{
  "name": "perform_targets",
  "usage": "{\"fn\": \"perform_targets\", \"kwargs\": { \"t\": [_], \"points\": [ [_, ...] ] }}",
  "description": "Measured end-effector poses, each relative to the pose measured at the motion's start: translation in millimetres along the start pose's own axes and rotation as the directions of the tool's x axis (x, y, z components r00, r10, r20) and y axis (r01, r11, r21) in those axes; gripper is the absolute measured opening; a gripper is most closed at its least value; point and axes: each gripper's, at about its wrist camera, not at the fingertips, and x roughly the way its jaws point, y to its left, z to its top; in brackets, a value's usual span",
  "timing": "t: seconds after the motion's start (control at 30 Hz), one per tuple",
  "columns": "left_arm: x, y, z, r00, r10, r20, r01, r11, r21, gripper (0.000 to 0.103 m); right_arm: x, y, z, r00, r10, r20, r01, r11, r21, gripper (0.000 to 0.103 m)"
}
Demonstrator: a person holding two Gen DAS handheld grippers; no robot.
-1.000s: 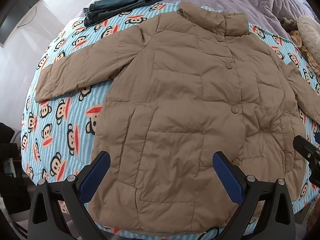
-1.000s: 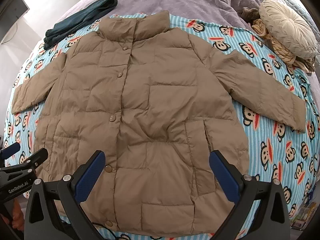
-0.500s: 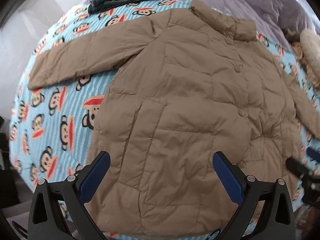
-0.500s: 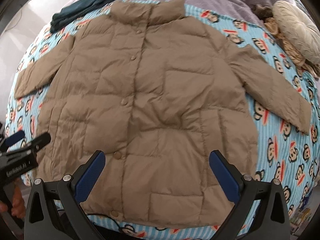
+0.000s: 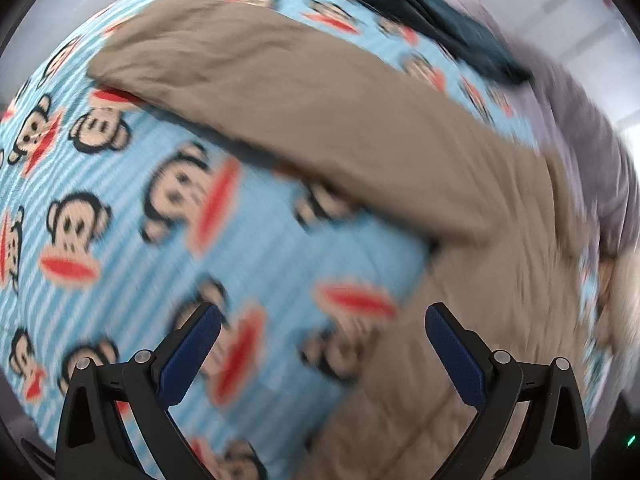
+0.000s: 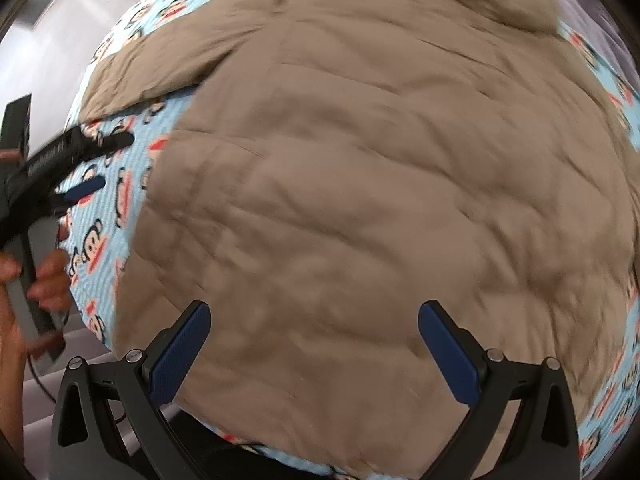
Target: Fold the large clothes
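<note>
Lying flat and unfolded on the monkey-print sheet [image 5: 100, 280], the tan jacket [image 6: 360, 200] showed no fold; left gripper [image 5: 323, 354] and right gripper [image 6: 314, 350] both released, empty; all folding remained.

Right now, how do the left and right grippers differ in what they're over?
The left gripper hangs mostly over bare monkey-print blue striped sheet, beside the tan quilted puffer jacket; the right gripper hangs over the jacket's body. In the left wrist view the jacket's sleeve stretches out ahead; the right wrist view is nearly filled by the jacket's front. Both are open, holding nothing.
</note>
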Motion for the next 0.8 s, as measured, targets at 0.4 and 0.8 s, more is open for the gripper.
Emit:
{"fn": "perform_targets", "kwargs": {
  "t": [0.4,0.8],
  "points": [
    [31.5,58.8,73.8,0.994,-0.081,0.077,0.094,0.979,-0.179,0.102,7.3,54.8,91.6,0.998,0.033,0.050,-0.030,0.998,-0.049,0.011],
    [53.4,67.1,129.4,0.976,-0.086,0.199,0.130,0.968,-0.217,0.101,27.0,85.2,156.3,0.994,-0.014,0.113,0.027,0.993,-0.114,0.011]
  ]
}}
